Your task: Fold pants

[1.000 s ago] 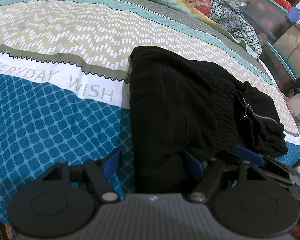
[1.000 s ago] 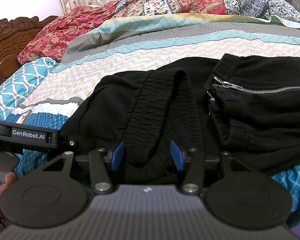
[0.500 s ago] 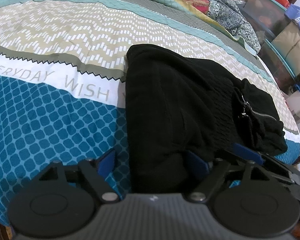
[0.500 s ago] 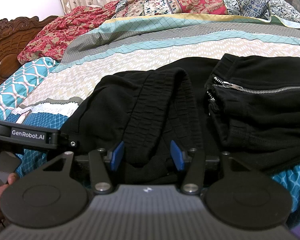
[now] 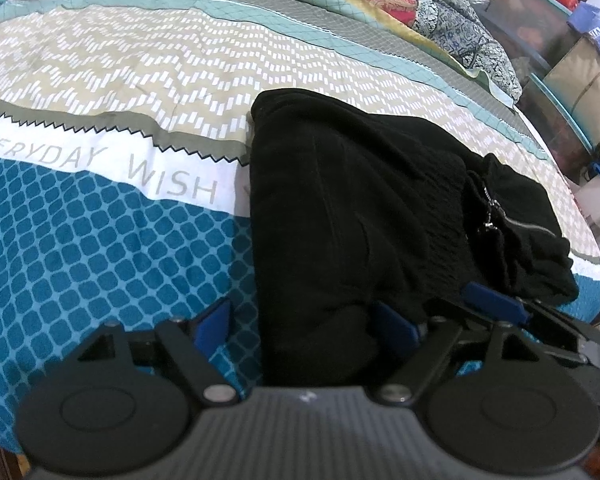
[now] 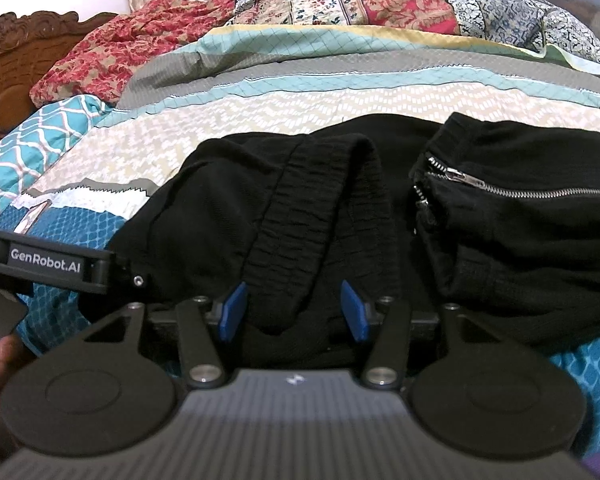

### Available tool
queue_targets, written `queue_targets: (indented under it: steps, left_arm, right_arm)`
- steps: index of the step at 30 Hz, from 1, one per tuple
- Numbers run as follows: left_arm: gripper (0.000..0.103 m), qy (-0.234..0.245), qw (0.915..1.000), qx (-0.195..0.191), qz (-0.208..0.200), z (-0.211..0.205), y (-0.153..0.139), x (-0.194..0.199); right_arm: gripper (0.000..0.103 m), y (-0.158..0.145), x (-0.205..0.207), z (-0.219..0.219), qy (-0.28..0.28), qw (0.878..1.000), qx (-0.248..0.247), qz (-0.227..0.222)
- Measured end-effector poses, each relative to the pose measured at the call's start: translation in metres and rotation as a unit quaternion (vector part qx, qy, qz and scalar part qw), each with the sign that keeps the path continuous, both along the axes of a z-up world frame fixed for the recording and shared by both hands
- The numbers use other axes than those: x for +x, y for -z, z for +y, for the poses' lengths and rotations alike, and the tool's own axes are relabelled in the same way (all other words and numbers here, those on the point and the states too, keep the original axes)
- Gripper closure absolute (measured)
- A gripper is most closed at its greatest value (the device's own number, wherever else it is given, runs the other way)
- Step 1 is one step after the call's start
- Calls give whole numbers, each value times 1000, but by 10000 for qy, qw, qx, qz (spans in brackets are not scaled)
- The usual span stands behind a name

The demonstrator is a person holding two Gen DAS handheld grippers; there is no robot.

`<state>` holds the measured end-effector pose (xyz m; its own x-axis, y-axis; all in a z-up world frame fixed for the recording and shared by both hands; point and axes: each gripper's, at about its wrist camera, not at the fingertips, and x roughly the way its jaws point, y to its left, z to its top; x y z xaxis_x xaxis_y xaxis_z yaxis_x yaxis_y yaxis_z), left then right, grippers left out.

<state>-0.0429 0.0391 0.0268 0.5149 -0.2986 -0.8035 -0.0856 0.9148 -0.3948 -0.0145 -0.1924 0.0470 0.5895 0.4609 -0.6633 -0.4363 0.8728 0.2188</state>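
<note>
Now left tongs (image 5: 304, 326) spread over black pants (image 5: 340, 216); right tongs (image 6: 294, 312) straddle waistband (image 6: 300, 216), unpinched

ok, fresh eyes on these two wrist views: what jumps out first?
The folded black pants dominate, lying on the patterned bedspread near its front edge, with a silver zipper catching light on the right part of the bundle. Next come the blue pads: the left tool stands open around the pants' near edge, and the right tool straddles the ribbed waistband.

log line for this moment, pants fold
stage: pants folded in a bundle on bed | left gripper: jaws just opened, pants edge between, no clamp | right gripper: jaws open around waistband
</note>
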Motion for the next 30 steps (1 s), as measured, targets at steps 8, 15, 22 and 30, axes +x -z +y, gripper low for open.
queue_targets:
  steps: [8,15,22,30]
  left_arm:
    - [25,-251,9968,-207,-724,25,-53,-4]
    - [26,457,9940,88,-991,-26,-65,61]
    - [20,579,9940,928,-25,-69,1,132]
    - [20,476,9959,749,-192,-71,-33,119]
  right_arm:
    - [47,-36,3,-71,813,9917,989,-123]
    - [47,-45,6,-156,2265,9659,1149,-500]
    - [45,-29,11,-219,3327,9359,1064,-453]
    - [36,0,27,-253,3616,9194,1545,-36]
